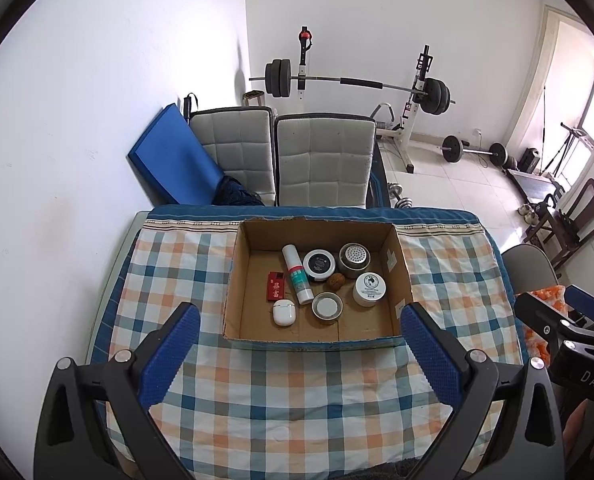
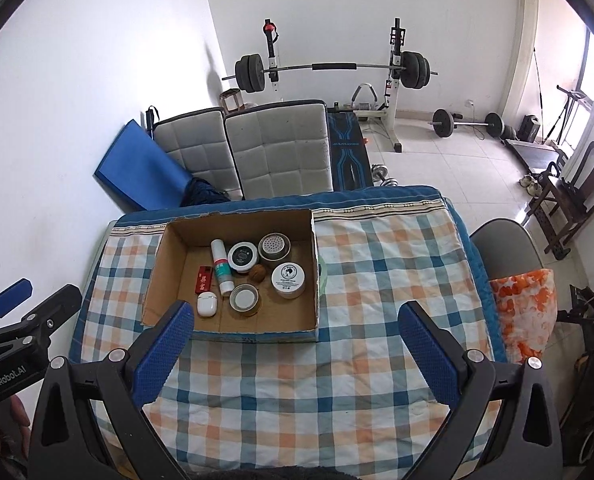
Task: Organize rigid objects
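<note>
Tabletop (image 1: pixel 257 408) under a checked cloth of blue, orange and white fills the lower half of both views, and we see an open brown cardboard box (image 1: pixel 393 256) standing on it toward the far edge. Our left tool (image 1: pixel 299 330) hangs above the near cloth with its blue ribbed pads spread wide apart and nothing between them.

Inside the box, going left to right, we find a flat red packet with gold characters (image 1: pixel 276 287) lying on the floor of the box, and just in front of it a small white rounded earbud case (image 1: pixel 283 312). Beside the packet lies a white tube with a green and red label (image 1: pixel 297 274), its far end pointing at the back wall. Next comes a round jar with a black lid (image 1: pixel 318 265), and in front of it a low metal tin with a white centre (image 1: pixel 327 307). A small brown walnut-like ball (image 1: pixel 336 281) sits between the jars. A grey metal cup with a perforated top (image 1: pixel 354 258) stands near the back, and a white jar with a printed lid (image 1: pixel 370 288) sits nearest the right wall.

Our right tool (image 2: pixel 295 318) likewise hovers over the cloth, opened wide and empty. An orange and white patterned cloth (image 2: pixel 525 312) hangs off the right edge.
</note>
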Demonstrator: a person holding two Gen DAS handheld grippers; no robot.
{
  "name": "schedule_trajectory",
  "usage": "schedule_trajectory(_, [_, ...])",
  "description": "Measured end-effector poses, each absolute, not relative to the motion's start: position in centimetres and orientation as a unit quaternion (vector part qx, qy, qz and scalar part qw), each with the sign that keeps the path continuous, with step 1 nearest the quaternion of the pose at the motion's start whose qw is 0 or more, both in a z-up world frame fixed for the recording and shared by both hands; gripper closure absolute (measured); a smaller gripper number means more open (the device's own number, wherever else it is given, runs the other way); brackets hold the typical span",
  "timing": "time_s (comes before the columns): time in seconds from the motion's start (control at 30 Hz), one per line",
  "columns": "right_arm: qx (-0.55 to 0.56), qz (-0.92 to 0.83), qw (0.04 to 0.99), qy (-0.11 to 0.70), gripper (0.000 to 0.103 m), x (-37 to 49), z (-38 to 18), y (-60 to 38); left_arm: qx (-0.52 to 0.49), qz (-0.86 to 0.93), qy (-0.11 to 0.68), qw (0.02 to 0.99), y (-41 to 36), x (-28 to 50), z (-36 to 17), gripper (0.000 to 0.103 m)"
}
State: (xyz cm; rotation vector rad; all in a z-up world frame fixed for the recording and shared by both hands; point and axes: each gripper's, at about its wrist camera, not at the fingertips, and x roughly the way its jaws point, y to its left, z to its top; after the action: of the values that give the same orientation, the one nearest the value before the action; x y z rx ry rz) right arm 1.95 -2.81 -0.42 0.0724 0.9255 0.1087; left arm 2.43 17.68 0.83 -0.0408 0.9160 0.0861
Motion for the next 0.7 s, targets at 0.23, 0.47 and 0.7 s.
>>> schedule_trajectory(0.23, [0.033, 0.045, 0.898, 0.437, 0.0, 1.9, 0.1, -2.9, -0.023, 0.044, 0.43, 0.901, 17.9, 1.9, 1.7, 0.0])
schedule_trajectory(0.47, [0.031, 0.039, 0.902, 0.429, 0.0, 1.7, 0.5, -2.8, -0.023, 0.044, 0.428, 0.902, 17.8, 1.7, 1.8, 0.0])
schedule_trajectory(0.7, [0.032, 0.039, 0.903, 0.426, 0.0, 1.5, 0.7, -2.7, -0.023, 0.042, 0.43, 0.901, 17.8, 1.7, 1.8, 0.0])
